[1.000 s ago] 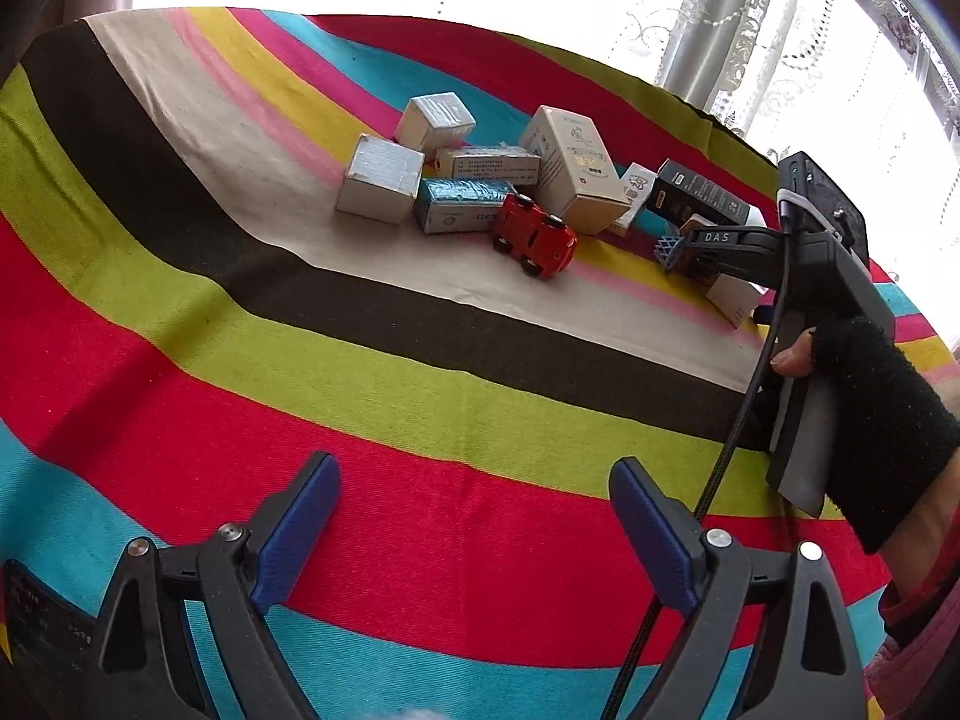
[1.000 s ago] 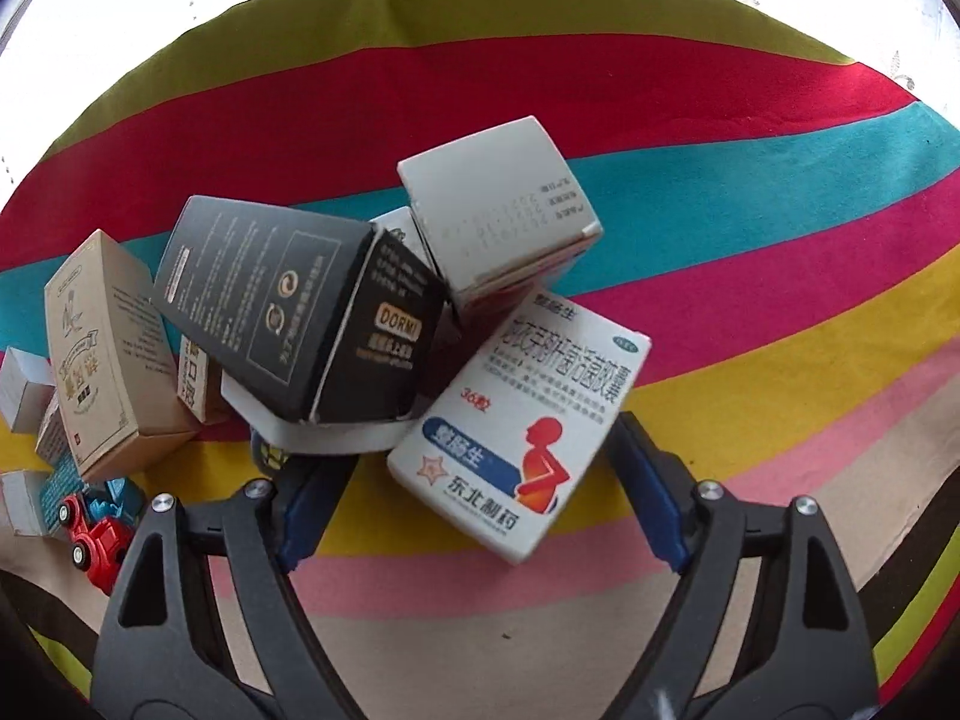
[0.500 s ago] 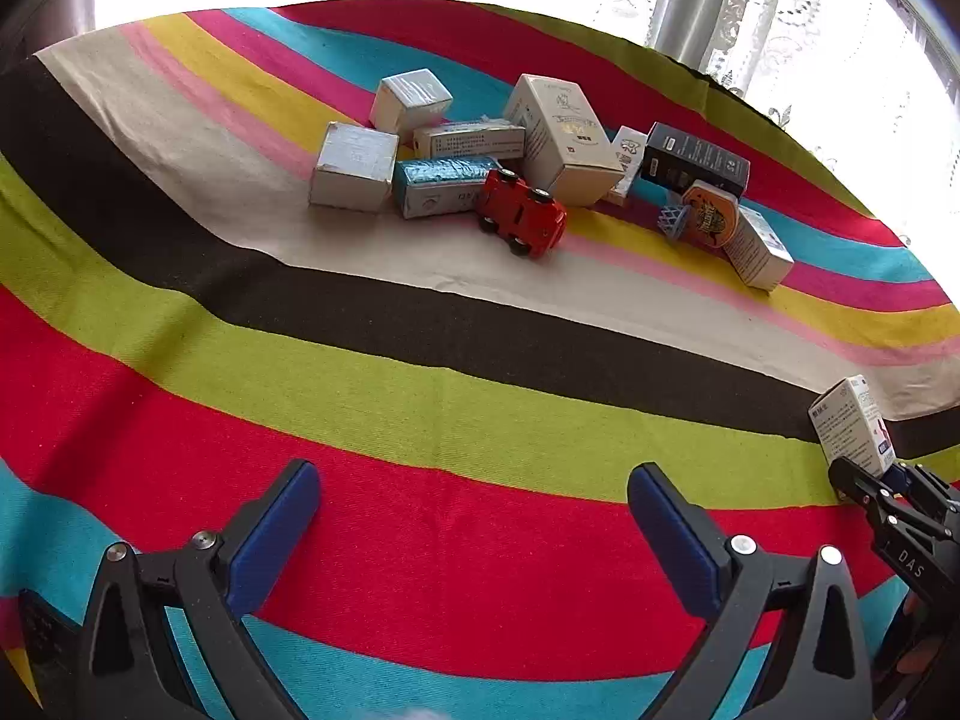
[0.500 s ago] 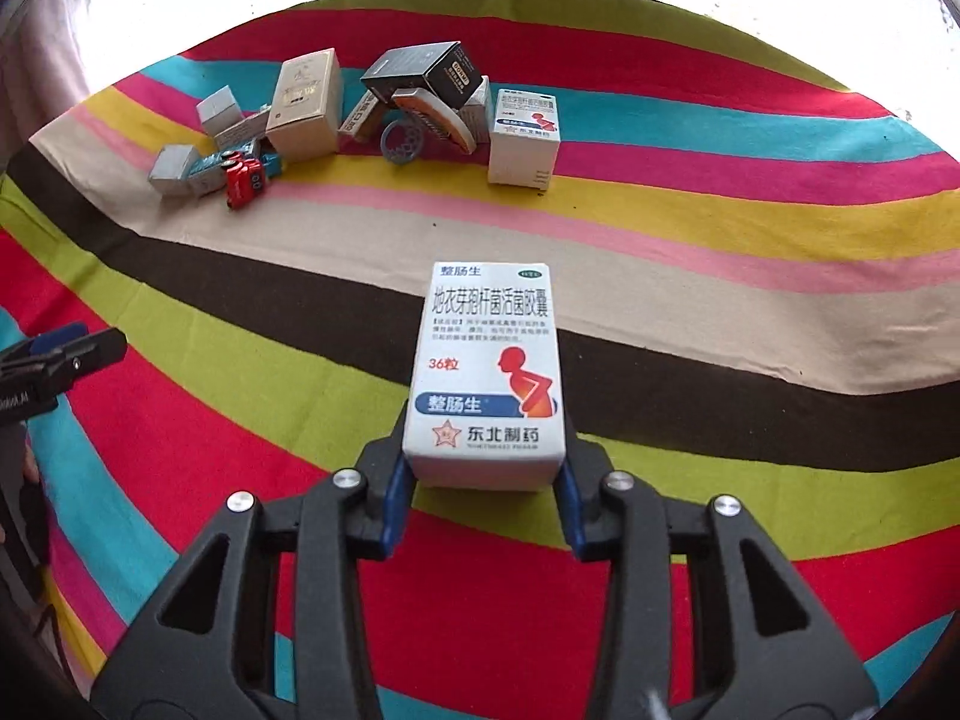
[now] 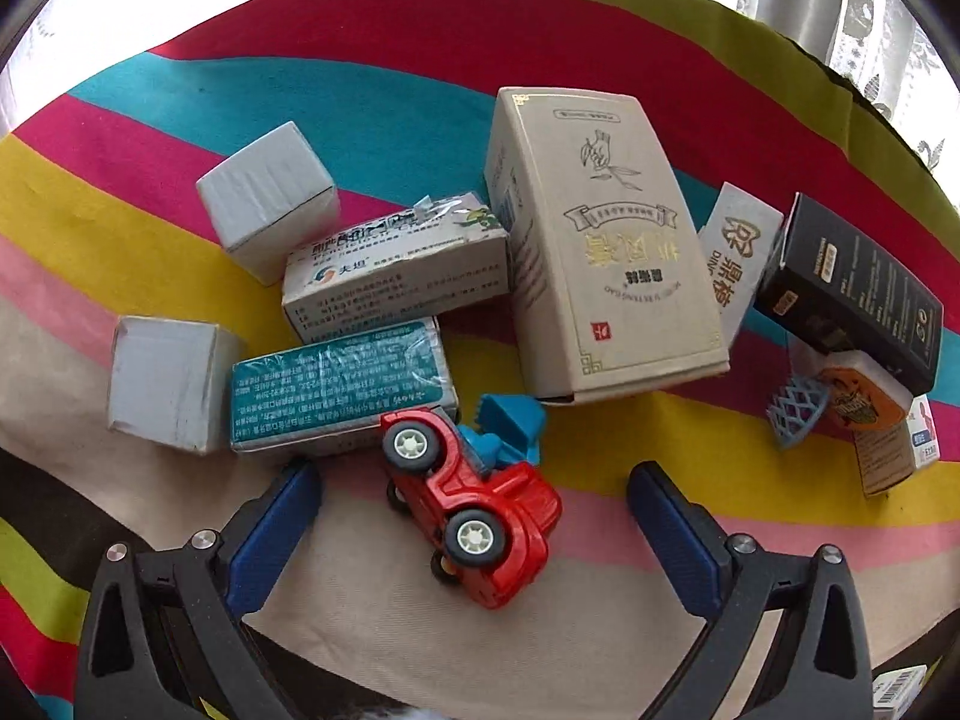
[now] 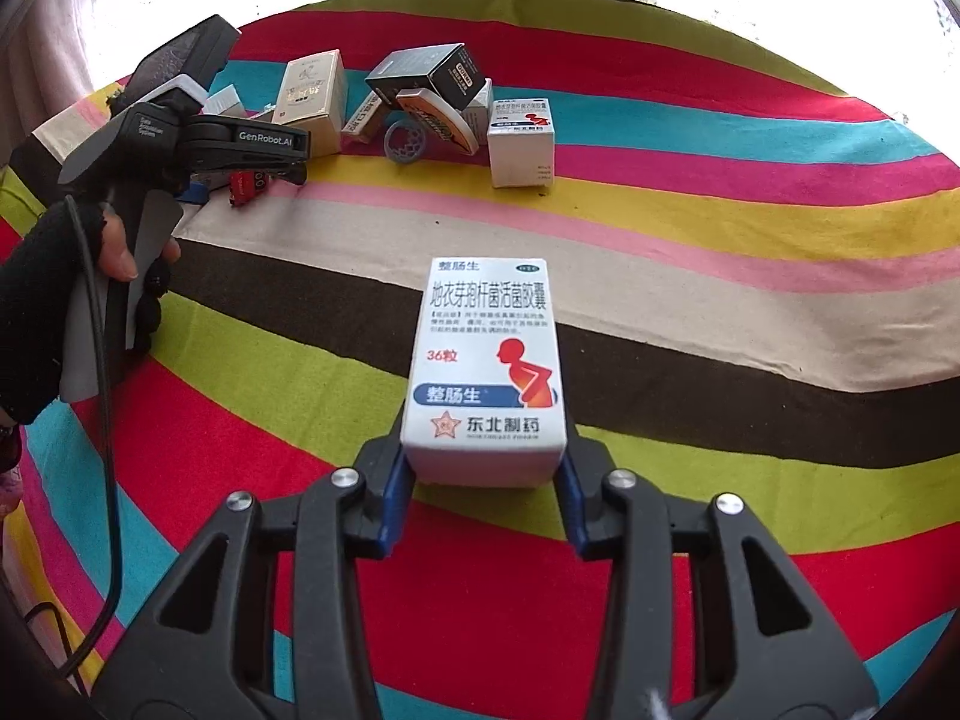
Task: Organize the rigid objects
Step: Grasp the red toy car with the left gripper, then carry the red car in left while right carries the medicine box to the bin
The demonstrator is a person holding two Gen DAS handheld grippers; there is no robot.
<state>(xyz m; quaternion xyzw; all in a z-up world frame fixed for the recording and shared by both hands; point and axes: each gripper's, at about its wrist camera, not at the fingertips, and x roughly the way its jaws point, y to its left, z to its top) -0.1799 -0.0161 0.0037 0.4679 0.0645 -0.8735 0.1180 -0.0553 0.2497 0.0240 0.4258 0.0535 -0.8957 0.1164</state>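
White medicine box [image 6: 485, 372] upright, clamped between right jaws. Red toy truck [image 5: 474, 507] on its side between open left jaws, untouched.

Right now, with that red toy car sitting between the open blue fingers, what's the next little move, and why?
Probably ease the left gripper forward and close on the red toy car: its jaws stand open, straddling the car without touching it. The right gripper is busy, clamped on a white medicine box.

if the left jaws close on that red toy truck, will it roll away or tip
The red toy truck already lies tipped on its side, wheels off the striped cloth, so it probably won't roll. Its glossy, curved body may slip between the pads. It looks small, rigid and likely light.
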